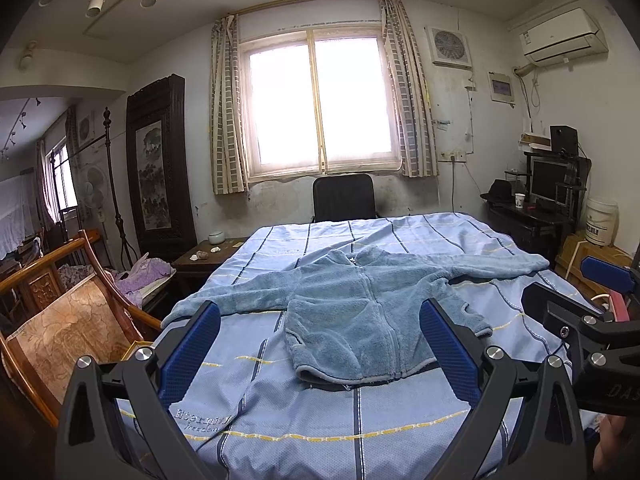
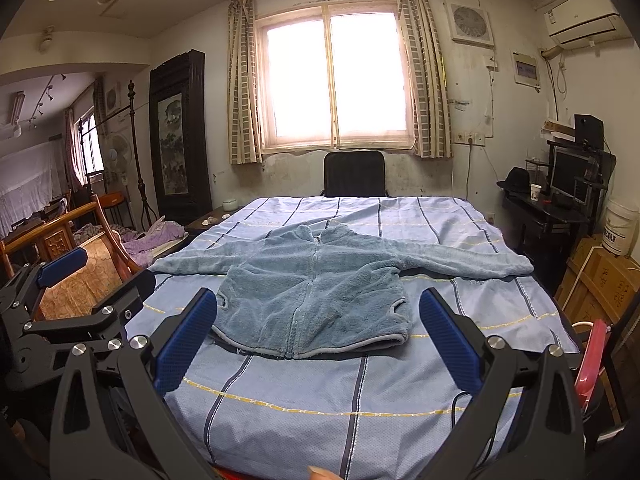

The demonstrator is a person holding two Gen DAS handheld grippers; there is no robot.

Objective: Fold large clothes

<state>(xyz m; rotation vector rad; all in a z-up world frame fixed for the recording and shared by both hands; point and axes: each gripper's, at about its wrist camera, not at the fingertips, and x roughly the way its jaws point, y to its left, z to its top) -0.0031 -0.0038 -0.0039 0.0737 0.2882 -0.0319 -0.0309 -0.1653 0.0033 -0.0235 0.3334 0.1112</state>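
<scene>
A light blue fleece zip jacket (image 1: 352,312) lies flat, front up, on a bed with a blue striped sheet (image 1: 304,420), both sleeves spread out sideways. It also shows in the right wrist view (image 2: 316,292). My left gripper (image 1: 320,320) is open and empty, held above the near end of the bed before the jacket's hem. My right gripper (image 2: 318,308) is open and empty too, beside the left one; it shows at the right edge of the left wrist view (image 1: 580,292). The left gripper shows at the left of the right wrist view (image 2: 96,272).
A wooden chair (image 1: 64,320) stands left of the bed, with purple cloth (image 1: 136,280) and a low table (image 1: 208,256) behind it. A black chair (image 1: 344,196) stands under the window. A desk with a monitor (image 1: 548,184), a bucket (image 1: 600,220) and crates are on the right.
</scene>
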